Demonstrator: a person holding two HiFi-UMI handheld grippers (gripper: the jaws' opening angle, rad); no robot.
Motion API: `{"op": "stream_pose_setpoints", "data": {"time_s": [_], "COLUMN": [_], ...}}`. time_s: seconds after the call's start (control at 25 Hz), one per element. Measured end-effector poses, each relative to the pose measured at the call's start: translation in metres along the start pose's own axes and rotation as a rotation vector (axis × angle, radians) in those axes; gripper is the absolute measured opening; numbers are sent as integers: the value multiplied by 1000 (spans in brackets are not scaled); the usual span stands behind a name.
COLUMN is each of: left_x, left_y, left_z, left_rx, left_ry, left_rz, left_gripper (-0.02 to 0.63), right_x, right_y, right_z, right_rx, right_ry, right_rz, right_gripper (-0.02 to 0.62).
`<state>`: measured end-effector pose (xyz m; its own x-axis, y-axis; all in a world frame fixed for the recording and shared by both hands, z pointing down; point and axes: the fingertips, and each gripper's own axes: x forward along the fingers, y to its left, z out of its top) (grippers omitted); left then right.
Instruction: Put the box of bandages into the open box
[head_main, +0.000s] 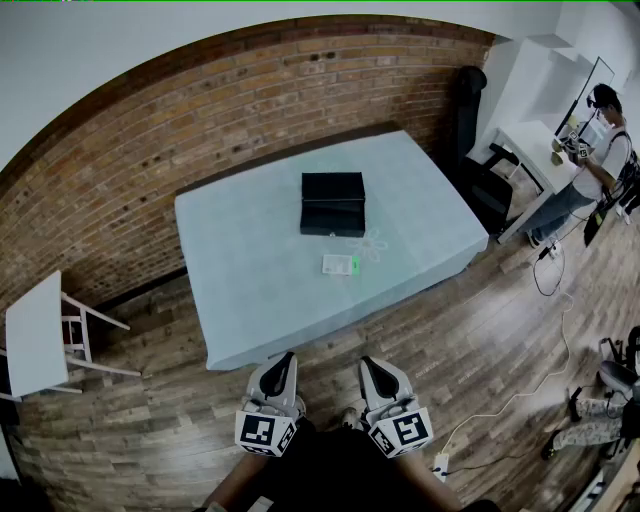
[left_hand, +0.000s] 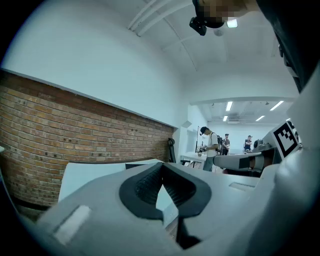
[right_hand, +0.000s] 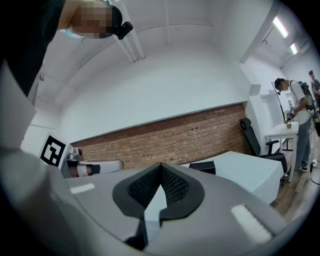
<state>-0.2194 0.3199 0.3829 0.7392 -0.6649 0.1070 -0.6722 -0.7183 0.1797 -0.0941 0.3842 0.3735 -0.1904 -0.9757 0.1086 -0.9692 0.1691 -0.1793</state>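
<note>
On the pale blue table lies the small white box of bandages, near the front edge. Just beyond it the black open box stands with its lid raised. Both grippers are held low over the wooden floor, short of the table and well apart from both boxes. My left gripper is shut and holds nothing; its own view shows the tips meeting. My right gripper is likewise shut and empty. The right gripper view shows the black box on the table ahead.
A brick wall runs behind the table. A white side table stands at the left. A black office chair and a white desk with a person are at the right. Cables trail over the floor at the right.
</note>
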Motion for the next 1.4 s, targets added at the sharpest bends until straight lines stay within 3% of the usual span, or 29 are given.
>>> {"op": "stream_pose_setpoints", "data": {"time_s": [0.8,1.4], "left_x": [-3,-13], "left_y": [4,49], "left_z": [-4,-7], "left_rx": [-12,-43], "left_ry": [5,20], "left_rz": [-11,-63], "left_gripper": [-2,-2], "right_x": [1,37], "right_y": [4,46], "right_z": [-3,-10], "right_rx": [42,24], "right_ry": [4,30], "right_rz": [-5,-26], "right_gripper": [2,2]}}
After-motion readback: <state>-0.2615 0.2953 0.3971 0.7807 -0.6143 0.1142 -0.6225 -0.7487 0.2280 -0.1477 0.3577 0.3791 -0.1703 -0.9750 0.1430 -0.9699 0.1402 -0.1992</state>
